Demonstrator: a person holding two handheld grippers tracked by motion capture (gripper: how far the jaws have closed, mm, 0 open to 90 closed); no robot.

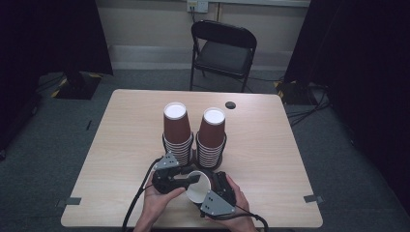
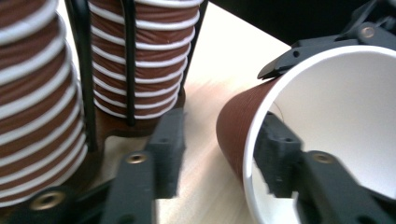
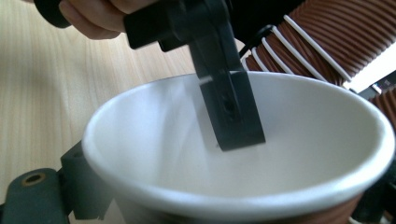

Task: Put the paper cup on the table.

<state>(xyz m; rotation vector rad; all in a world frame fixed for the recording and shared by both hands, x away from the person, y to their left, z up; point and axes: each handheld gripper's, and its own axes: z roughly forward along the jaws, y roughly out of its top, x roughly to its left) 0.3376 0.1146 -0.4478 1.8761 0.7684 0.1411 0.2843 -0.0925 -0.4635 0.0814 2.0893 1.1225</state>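
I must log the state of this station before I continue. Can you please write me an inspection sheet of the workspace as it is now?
Surface: light wood table, bare at both sides, with a dark round hole near the far edge.
Job's things: two stacks of brown paper cups standing mid-table in black wire holders; one loose cup lying tilted between both grippers.
Clutter: nothing seen.
Grippers: left gripper open, one of its fingers inside the loose cup, the other outside; right gripper around the cup's outside, grip cannot be judged.
Cables: one trails from each gripper; more on the floor at right.
Surroundings: black folding chair, grey floor, dark curtains.
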